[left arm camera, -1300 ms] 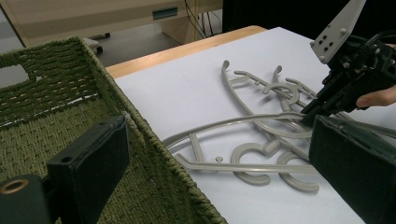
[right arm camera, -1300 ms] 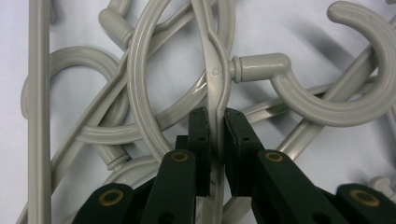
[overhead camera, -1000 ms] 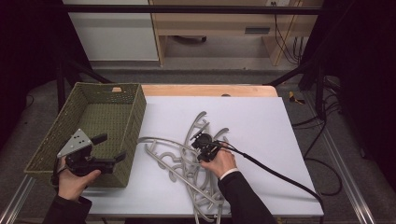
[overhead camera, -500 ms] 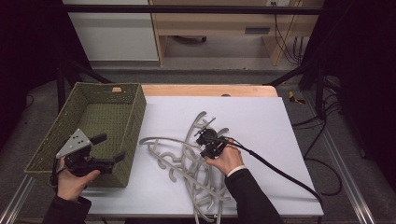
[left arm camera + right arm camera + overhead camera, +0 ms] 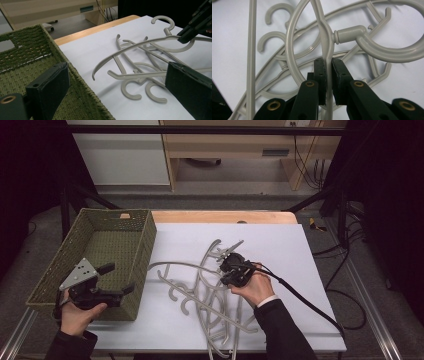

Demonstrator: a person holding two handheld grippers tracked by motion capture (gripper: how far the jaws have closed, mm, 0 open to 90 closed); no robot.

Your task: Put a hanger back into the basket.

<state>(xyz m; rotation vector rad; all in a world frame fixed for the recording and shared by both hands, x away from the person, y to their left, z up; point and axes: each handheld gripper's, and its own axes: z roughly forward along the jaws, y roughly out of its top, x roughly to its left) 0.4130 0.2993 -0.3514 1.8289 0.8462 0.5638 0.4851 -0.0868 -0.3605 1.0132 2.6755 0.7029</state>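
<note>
Right gripper (image 5: 326, 65) is clamped on the neck of a grey hanger (image 5: 324, 45), lifting it off the tangled pile of hangers (image 5: 210, 305) on the white table (image 5: 300, 250). Raise it slowly so other hooks don't snag, then carry it to the green basket (image 5: 142, 235). Left gripper (image 5: 117, 87) hovers at the basket's edge, jaws apart. No readable labels anywhere.

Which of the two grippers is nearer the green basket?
Left. The left gripper hovers at the basket, at its near right corner; the right gripper is off to the right, clamped on a hanger.
</note>
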